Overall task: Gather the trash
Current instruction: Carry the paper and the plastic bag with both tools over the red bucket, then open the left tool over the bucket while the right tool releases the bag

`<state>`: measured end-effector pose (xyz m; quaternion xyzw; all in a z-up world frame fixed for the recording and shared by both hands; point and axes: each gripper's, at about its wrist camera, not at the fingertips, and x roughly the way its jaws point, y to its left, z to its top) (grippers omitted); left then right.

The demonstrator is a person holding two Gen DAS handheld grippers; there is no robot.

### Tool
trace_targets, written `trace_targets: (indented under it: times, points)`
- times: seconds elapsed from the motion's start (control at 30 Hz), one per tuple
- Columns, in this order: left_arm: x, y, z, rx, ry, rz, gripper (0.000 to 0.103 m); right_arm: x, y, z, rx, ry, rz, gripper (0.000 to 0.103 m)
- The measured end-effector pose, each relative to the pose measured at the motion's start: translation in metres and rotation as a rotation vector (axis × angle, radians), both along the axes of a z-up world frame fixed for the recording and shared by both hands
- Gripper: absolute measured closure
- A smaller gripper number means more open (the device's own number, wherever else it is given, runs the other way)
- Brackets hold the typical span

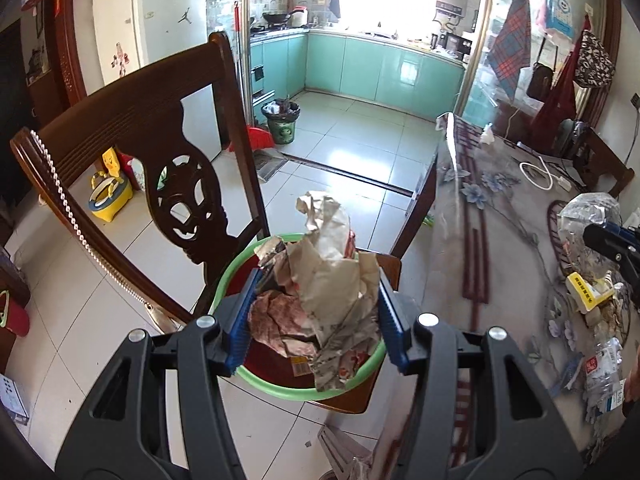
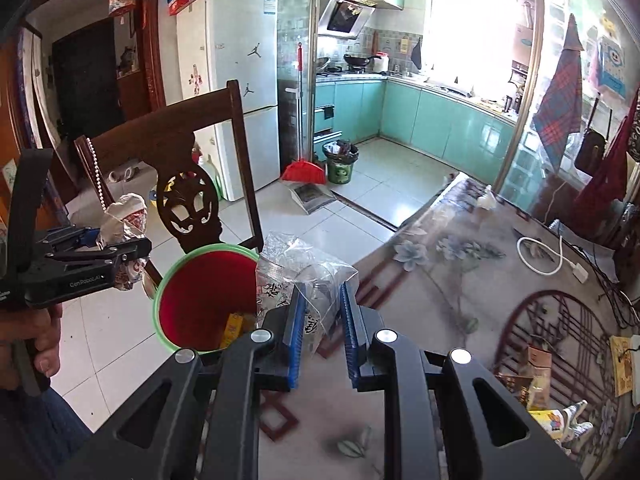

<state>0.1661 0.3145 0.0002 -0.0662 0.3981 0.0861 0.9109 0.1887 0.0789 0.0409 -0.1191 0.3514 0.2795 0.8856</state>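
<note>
Crumpled brown-and-red paper wrappers [image 1: 332, 292] sit clamped between the blue pads of the left tool [image 1: 316, 320], directly above the round green-rimmed bin with the red interior [image 1: 280, 384], which rests on the dark wooden chair [image 1: 132, 120] beside the desk [image 1: 500, 240]. The right tool [image 2: 322, 324] is clenched on a crinkled clear plastic bag with black print [image 2: 296, 276]; in the right wrist view this bag hangs at the bin's near edge, partly over the desk's edge, not yet squarely over the opening. The bin already holds a yellow box [image 2: 234, 328]. More trash, including clear plastic packaging [image 1: 604, 368] and a yellow carton [image 1: 588, 290], remains on the floral desk cover. To complete this step well, centre each load over the red interior before releasing, and lower it close to the rim so that light paper and film do not drift onto the tiled floor [image 1: 360, 128]. Release one tool at a time to keep the two clear of each other. The tall paper bundle may overhang the rim; place it toward the middle.
</note>
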Motion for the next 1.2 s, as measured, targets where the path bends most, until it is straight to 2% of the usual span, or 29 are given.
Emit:
trace_targets:
  times: [0.13, 0.33, 0.43, 0.67, 0.93, 0.97, 1.03, 1.1, 1.17, 1.2]
  points:
    - [0.006, 0.025, -0.020, -0.022, 0.049, 0.019, 0.051, 0.009, 0.038, -0.013, 0.001, 0.020, 0.038, 0.085]
    - [0.019, 0.043, -0.047, -0.083, 0.110, -0.004, 0.051, 0.029, 0.080, -0.036, 0.013, 0.084, 0.072, 0.086]
    - [0.023, 0.049, -0.053, -0.110, 0.125, -0.001, 0.051, 0.040, 0.100, -0.048, 0.011, 0.116, 0.100, 0.085]
    - [0.025, 0.046, -0.061, -0.113, 0.155, -0.034, 0.051, 0.068, 0.142, -0.076, 0.032, 0.205, 0.144, 0.085]
    - [0.028, 0.046, -0.065, -0.128, 0.171, -0.043, 0.048, 0.081, 0.162, -0.079, 0.055, 0.244, 0.163, 0.083]
    - [0.029, 0.047, -0.066, -0.133, 0.172, -0.040, 0.045, 0.084, 0.163, -0.080, 0.060, 0.254, 0.164, 0.081]
    - [0.030, 0.048, -0.067, -0.138, 0.174, -0.038, 0.034, 0.088, 0.164, -0.082, 0.070, 0.270, 0.163, 0.076]
    - [0.029, 0.048, -0.064, -0.128, 0.159, -0.028, 0.017, 0.091, 0.164, -0.080, 0.083, 0.270, 0.160, 0.066]
    - [0.029, 0.048, -0.063, -0.122, 0.151, -0.021, 0.013, 0.093, 0.163, -0.076, 0.096, 0.262, 0.152, 0.047]
    - [0.029, 0.048, -0.063, -0.122, 0.151, -0.018, 0.012, 0.094, 0.162, -0.074, 0.109, 0.261, 0.151, 0.045]
